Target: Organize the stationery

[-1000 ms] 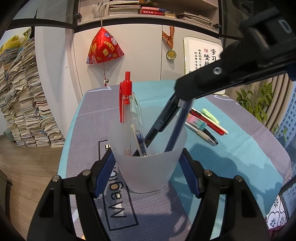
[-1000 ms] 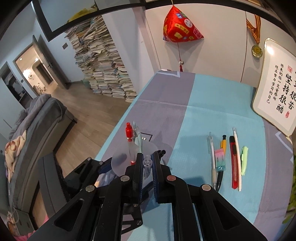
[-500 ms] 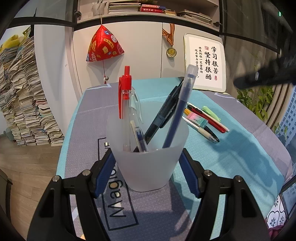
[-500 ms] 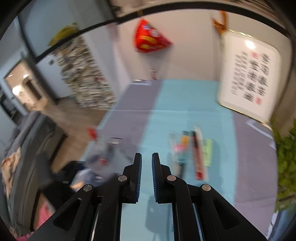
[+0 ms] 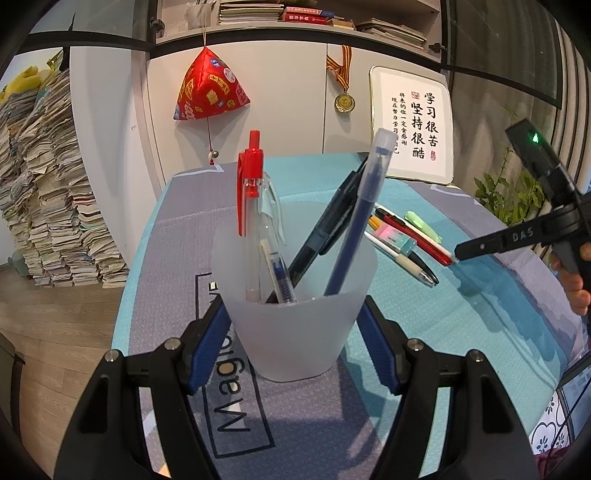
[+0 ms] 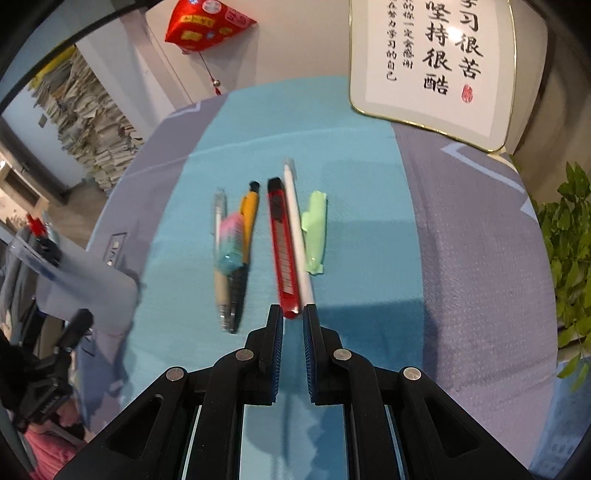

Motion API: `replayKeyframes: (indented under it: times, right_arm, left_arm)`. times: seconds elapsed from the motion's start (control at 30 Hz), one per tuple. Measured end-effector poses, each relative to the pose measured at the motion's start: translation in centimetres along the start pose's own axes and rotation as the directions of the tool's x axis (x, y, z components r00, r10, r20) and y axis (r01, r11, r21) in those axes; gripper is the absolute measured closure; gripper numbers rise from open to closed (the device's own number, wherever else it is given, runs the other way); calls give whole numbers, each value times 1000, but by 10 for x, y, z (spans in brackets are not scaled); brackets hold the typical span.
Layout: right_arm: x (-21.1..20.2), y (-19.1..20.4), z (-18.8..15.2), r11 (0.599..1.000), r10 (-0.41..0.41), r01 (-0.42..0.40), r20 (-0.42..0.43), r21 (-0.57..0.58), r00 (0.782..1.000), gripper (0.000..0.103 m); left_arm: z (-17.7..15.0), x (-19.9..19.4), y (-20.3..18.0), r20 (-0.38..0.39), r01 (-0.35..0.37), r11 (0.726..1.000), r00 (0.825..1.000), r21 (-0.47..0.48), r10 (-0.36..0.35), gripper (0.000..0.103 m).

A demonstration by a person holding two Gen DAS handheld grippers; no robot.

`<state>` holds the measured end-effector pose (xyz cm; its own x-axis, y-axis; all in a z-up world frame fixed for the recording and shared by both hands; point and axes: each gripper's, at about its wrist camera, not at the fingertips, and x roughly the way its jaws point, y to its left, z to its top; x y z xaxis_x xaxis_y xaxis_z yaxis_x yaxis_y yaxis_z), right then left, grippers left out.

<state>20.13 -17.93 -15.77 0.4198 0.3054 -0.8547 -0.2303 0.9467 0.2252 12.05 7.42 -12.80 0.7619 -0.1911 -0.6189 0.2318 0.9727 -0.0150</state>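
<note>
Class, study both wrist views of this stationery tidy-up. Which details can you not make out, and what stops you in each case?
- Pen tips inside the frosted cup, left wrist view: the cloudy wall blurs them.
- Cup contents, right wrist view: smeared at the frame edge.
- Middle of the white pen and yellow pen, right wrist view: the pastel eraser lies across them.
- The lower end of the red utility knife meets the right gripper; contact unclear.

A home study: book-filled shelf (image 5: pixel 317 14), stacked papers (image 5: pixel 48 192), framed calligraphy (image 5: pixel 412 122), medal (image 5: pixel 345 102).
</note>
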Motion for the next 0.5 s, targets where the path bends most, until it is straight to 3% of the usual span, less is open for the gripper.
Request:
replayKeyframes:
  times: [0.2,0.5]
  right_arm:
    - [14,-2,3,998,-38,37,-13,-49,999,93]
    - [22,3,11,994,-31,31,3,-109,1000,94]
  left_arm:
    - [1,1,-3,-3,0,1000,1000,6,0,34]
    - [2,3,-4,-5,3,1000,1000,7,-3,34]
